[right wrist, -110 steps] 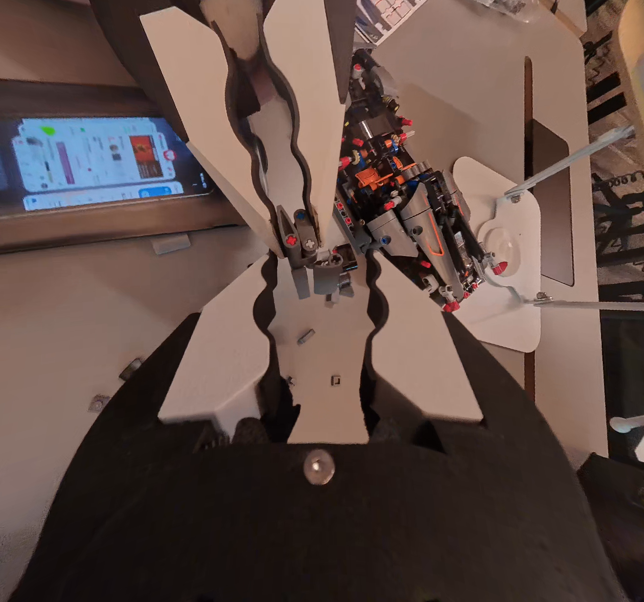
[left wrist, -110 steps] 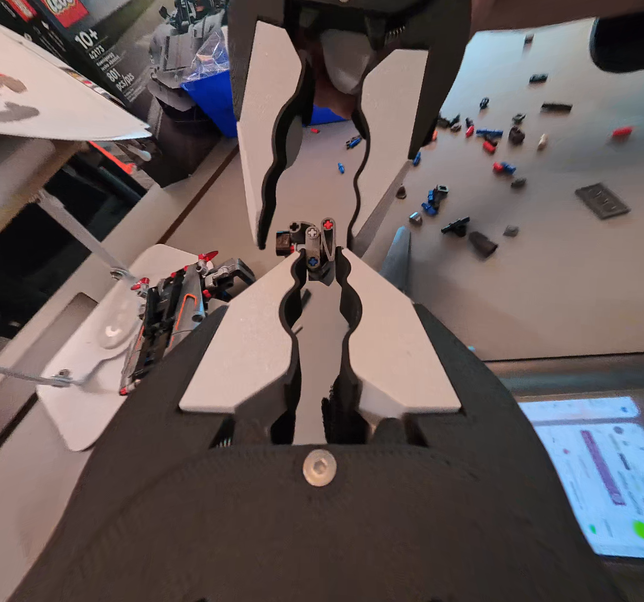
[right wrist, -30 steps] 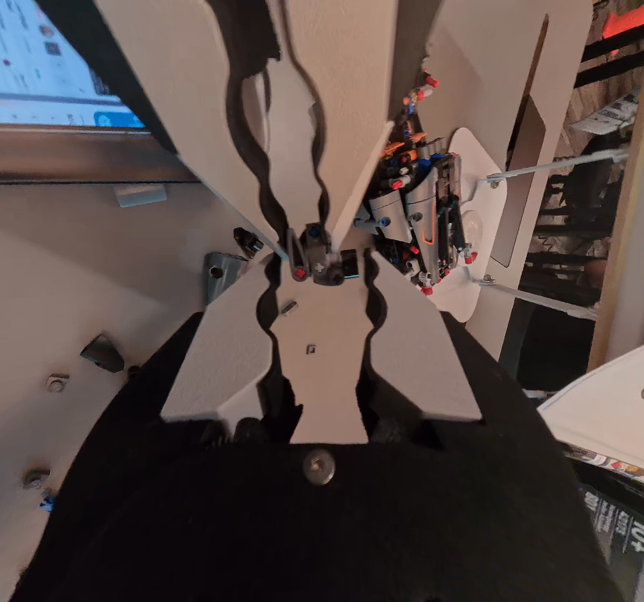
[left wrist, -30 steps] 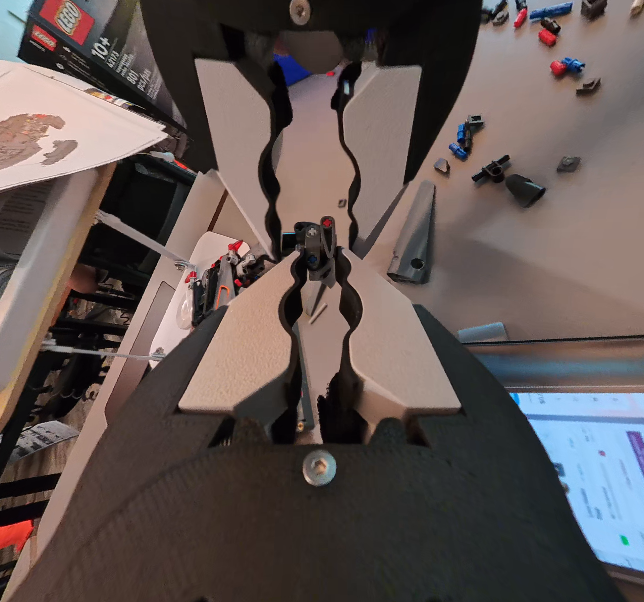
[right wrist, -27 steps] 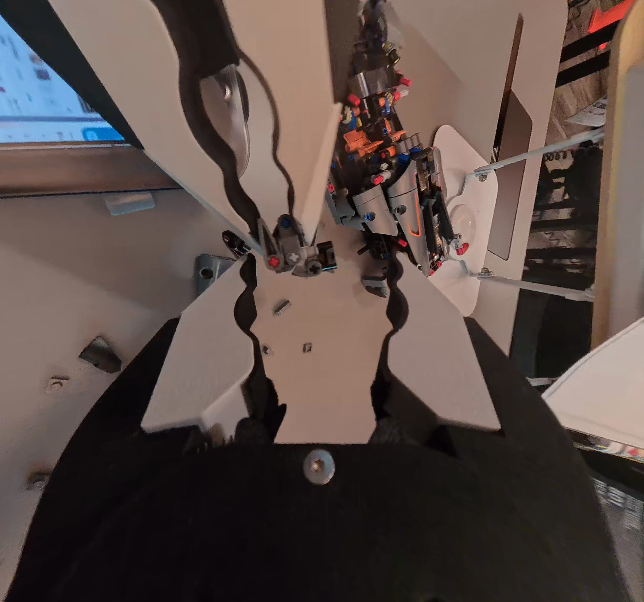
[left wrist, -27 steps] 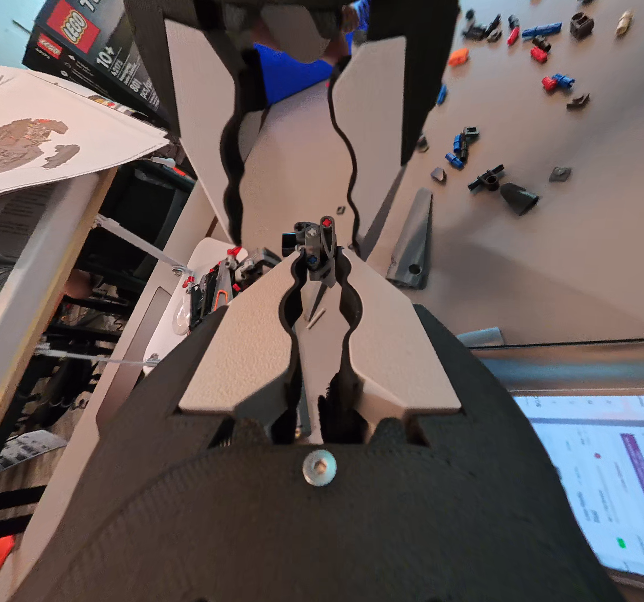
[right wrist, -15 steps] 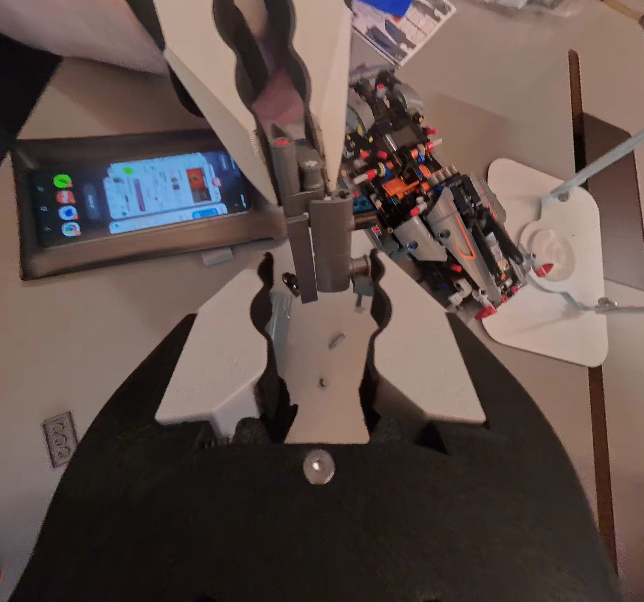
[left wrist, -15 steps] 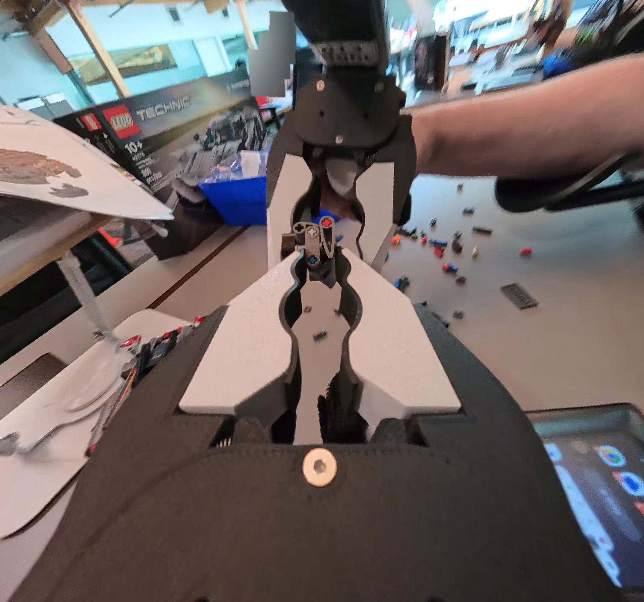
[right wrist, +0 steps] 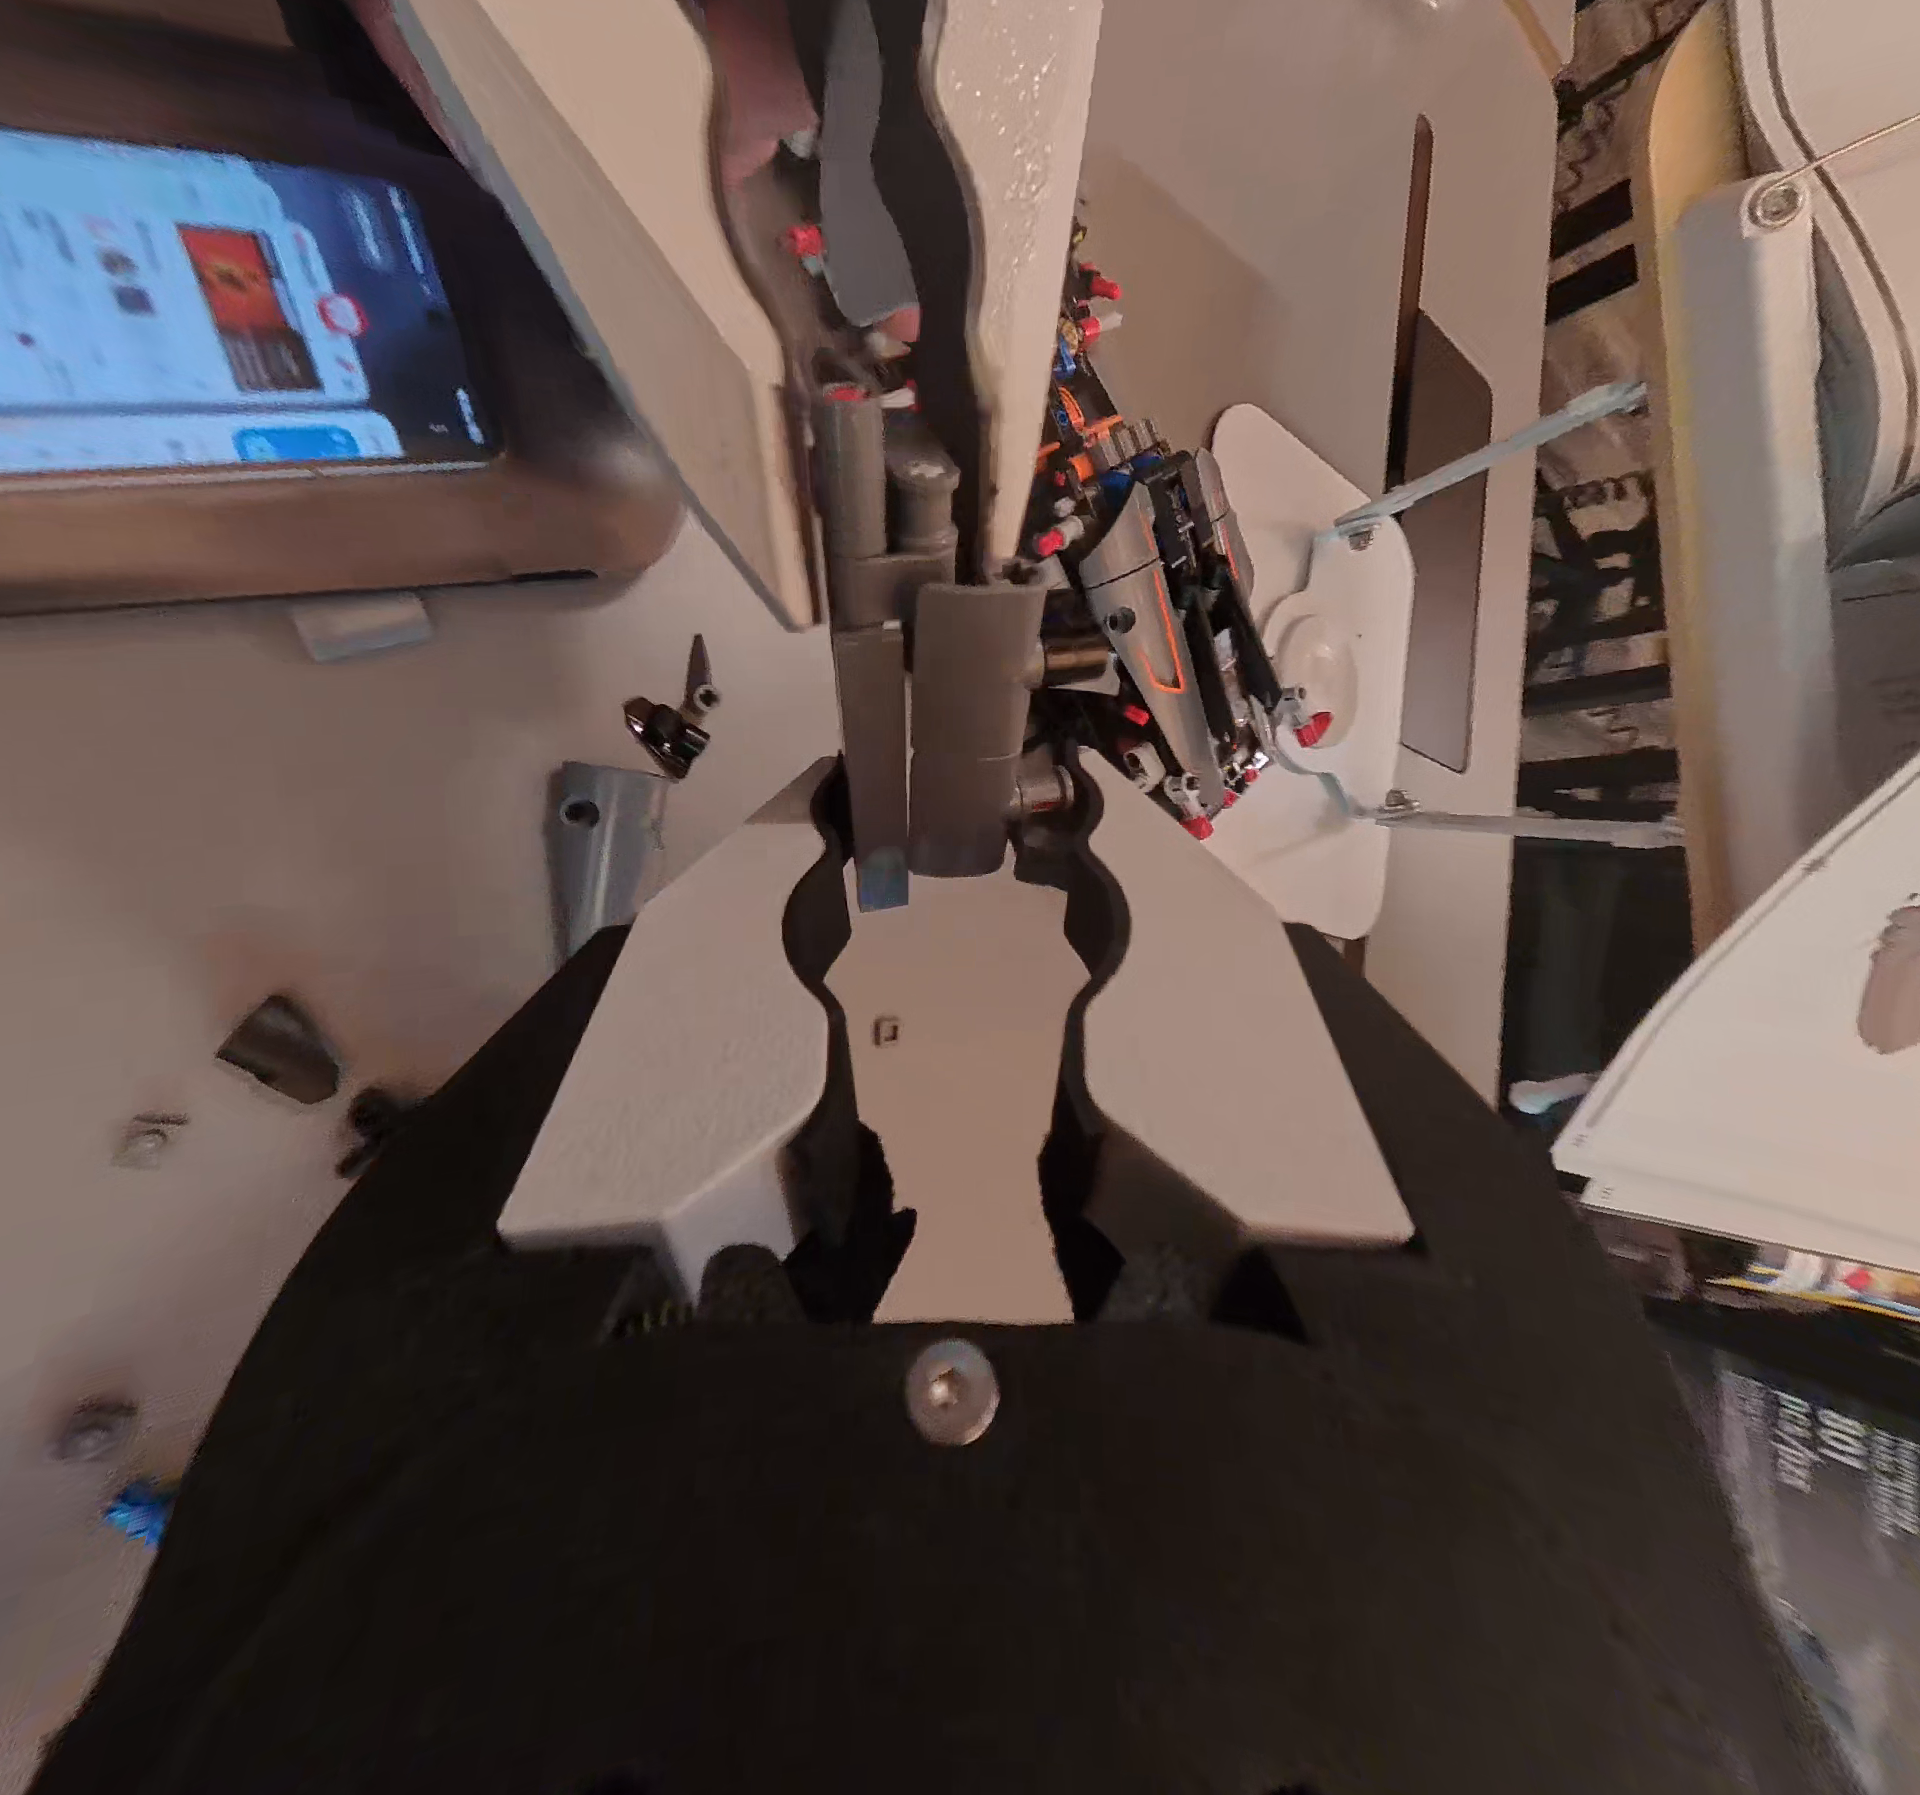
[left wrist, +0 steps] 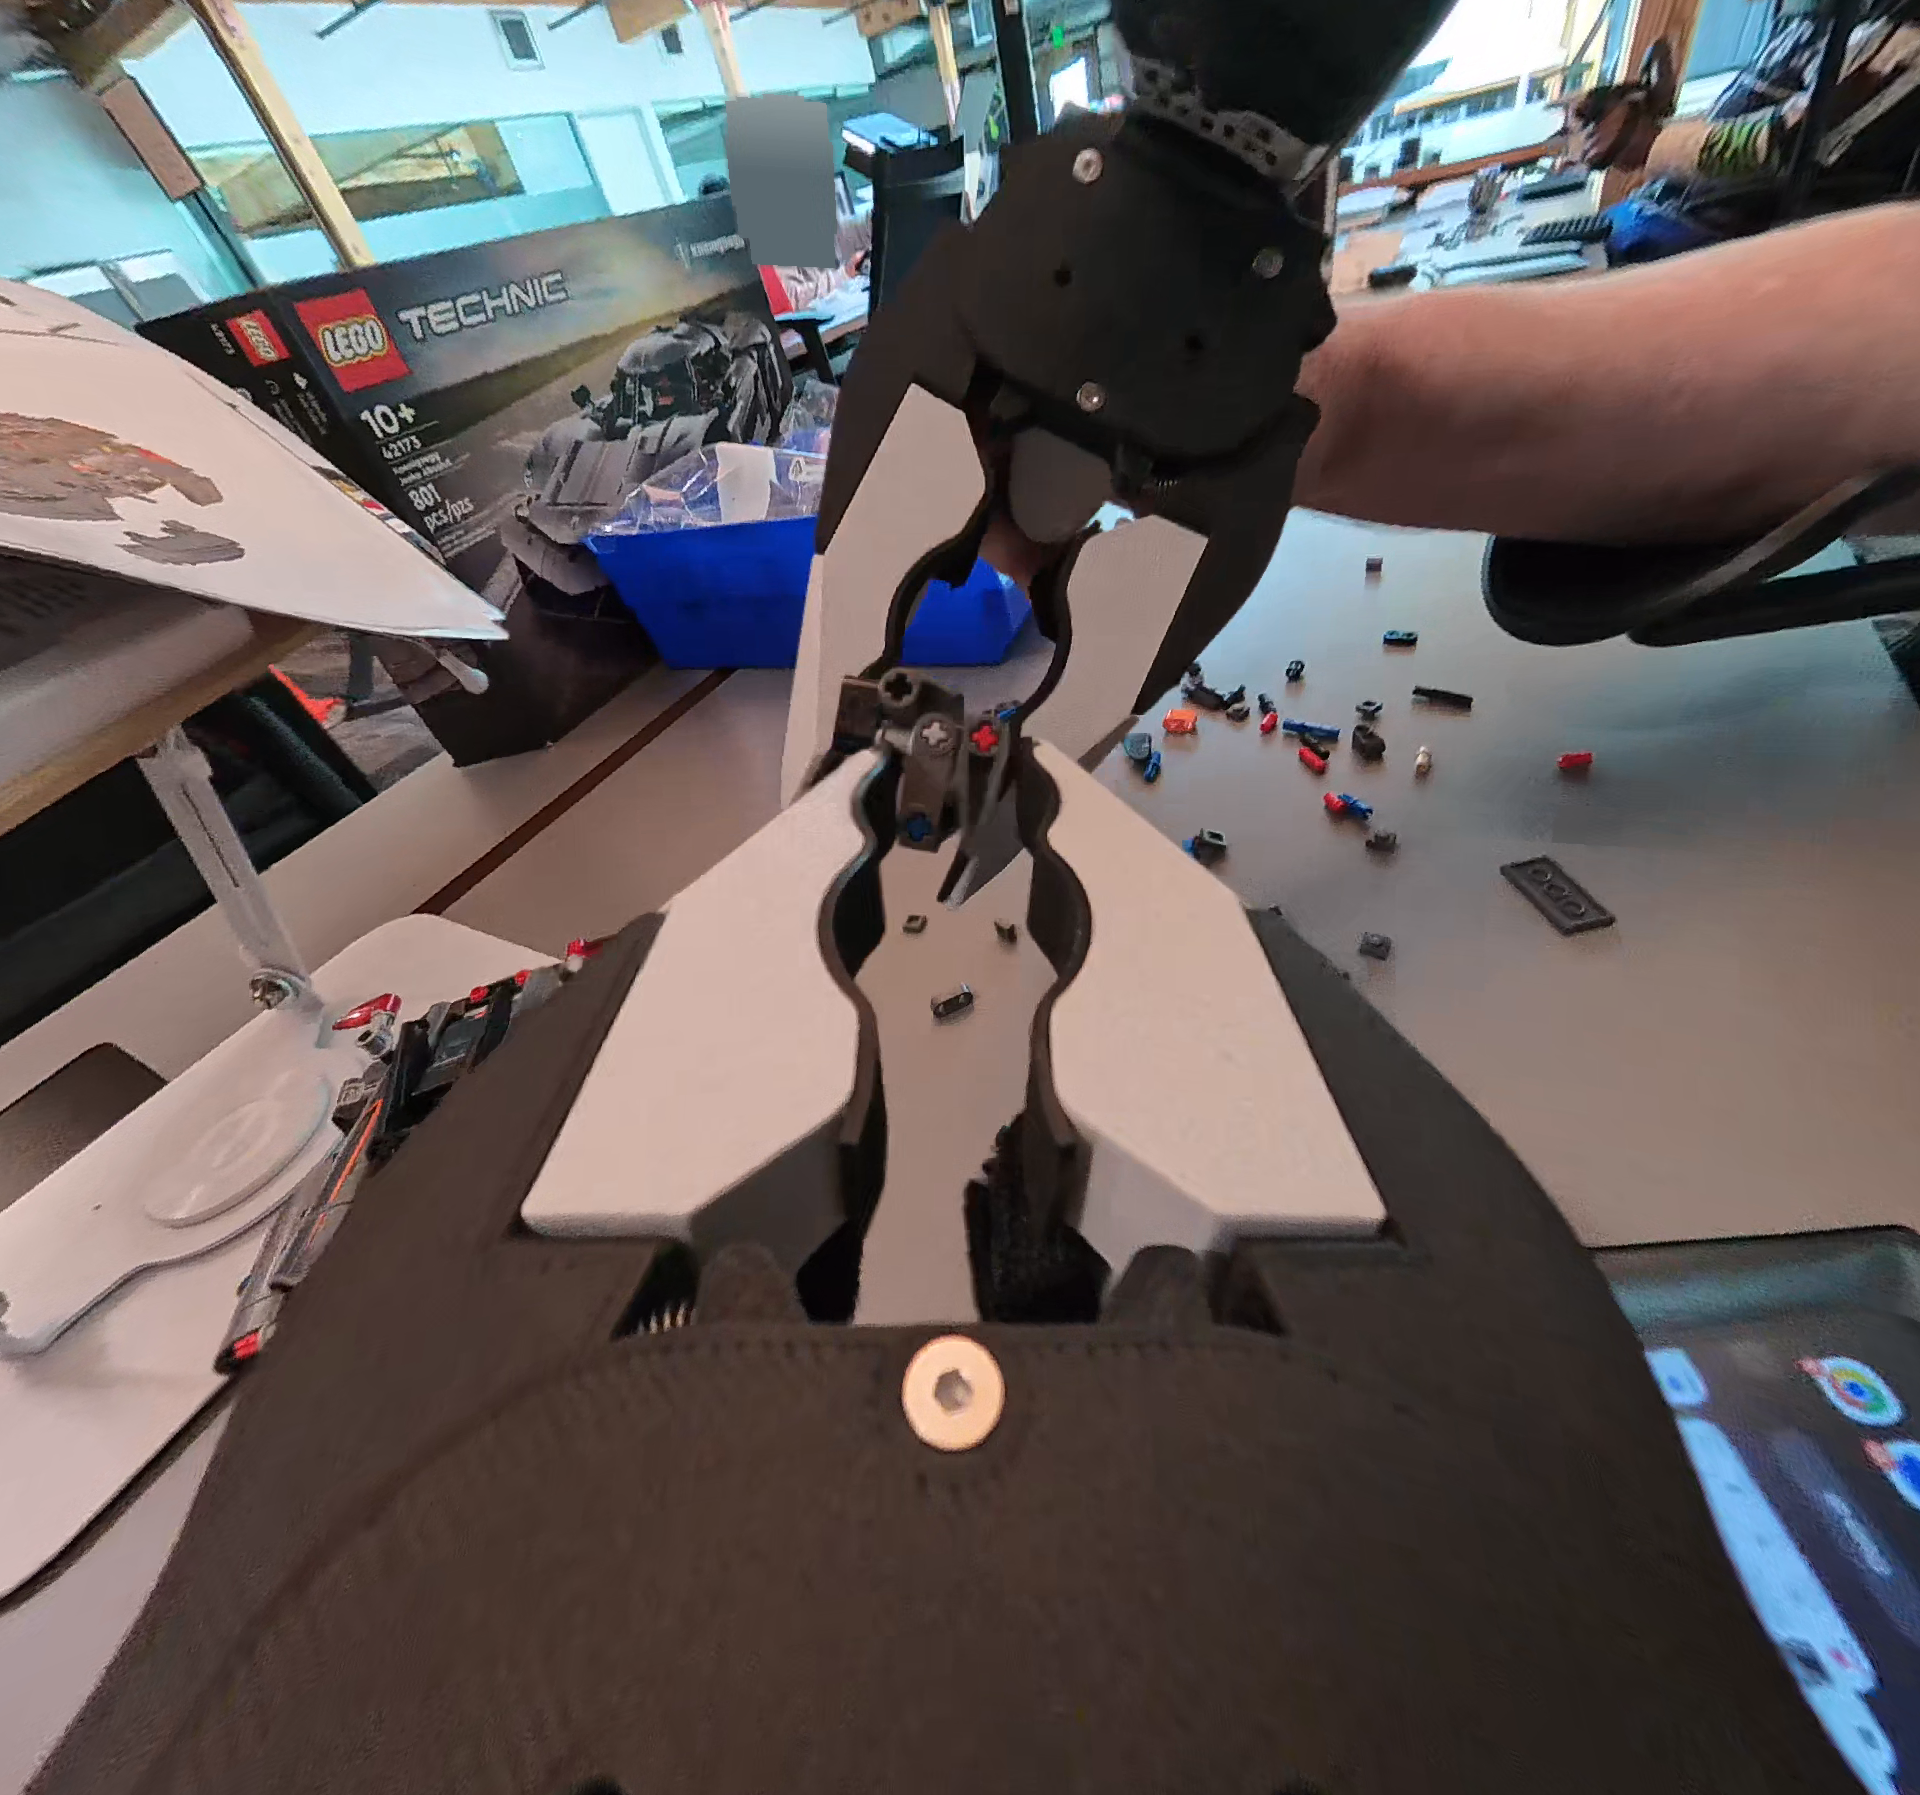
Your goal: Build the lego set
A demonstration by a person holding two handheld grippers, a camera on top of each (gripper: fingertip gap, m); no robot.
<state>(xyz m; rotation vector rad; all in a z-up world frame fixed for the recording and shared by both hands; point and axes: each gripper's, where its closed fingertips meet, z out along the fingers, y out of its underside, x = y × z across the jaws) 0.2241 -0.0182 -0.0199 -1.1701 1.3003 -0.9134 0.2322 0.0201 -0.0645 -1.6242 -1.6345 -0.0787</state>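
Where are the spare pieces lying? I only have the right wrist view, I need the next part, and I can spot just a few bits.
Observer: Most loose pieces, red, blue and black, lie scattered on the table beside the right gripper.
Operator: Is there any bigger store of parts?
Observer: Yes, a blue bin with plastic bags in it stands farther back, in front of the set's box.
Operator: What does the other face of the held piece show?
Observer: The small assembly in the left gripper shows a grey and a red cross-shaped end, with a blue one lower down.
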